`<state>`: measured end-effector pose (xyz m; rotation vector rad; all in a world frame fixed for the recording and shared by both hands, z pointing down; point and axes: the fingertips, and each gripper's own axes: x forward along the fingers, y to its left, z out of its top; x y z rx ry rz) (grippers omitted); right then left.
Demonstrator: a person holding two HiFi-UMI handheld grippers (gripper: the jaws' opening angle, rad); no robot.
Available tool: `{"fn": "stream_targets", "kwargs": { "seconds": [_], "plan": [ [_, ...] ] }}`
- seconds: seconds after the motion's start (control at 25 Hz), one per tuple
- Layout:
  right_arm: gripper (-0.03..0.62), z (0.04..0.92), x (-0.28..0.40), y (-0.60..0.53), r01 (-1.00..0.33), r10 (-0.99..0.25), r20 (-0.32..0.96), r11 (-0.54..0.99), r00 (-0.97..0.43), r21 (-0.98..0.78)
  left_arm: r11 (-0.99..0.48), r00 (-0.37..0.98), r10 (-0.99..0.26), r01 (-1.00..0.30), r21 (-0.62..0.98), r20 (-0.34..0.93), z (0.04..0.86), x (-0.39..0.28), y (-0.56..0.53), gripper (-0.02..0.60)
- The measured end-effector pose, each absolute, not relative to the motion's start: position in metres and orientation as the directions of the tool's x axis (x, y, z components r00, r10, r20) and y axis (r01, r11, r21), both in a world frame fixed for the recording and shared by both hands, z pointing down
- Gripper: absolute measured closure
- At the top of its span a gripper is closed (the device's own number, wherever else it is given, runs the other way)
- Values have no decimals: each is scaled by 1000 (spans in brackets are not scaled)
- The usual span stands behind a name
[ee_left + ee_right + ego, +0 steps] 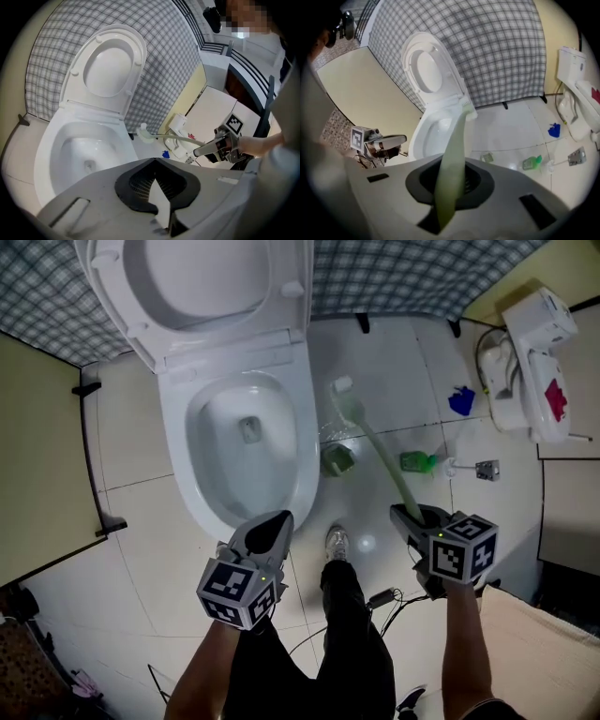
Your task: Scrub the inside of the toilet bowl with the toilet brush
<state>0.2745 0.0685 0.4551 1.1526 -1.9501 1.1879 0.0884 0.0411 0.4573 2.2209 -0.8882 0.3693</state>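
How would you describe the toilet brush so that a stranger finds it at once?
Look right of the white toilet, over the tiled floor. The toilet brush sticks out of the right gripper there. Unlike the small green bottle near it, it is long, with a pale green handle and a whitish head.

I'm looking down into a makeshift toilet room: a white toilet (246,442) with its lid raised stands on a pale tiled floor (394,362). A checked cloth (412,273) hangs behind it, and a second white toilet unit (539,329) sits at the right.
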Motion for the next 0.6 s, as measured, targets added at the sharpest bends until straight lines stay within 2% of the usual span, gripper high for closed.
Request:
{"fn": "stream_targets", "kwargs": {
  "seconds": [0.2, 0.6],
  "plan": [
    [557, 521, 292, 95, -906, -242, 875, 165, -420, -389, -502, 722, -467, -692, 519, 510, 473, 95, 48, 571],
    [557, 647, 308, 103, -921, 38, 924, 67, -381, -383, -493, 710, -460, -704, 512, 533, 491, 95, 45, 572]
  ]
}}
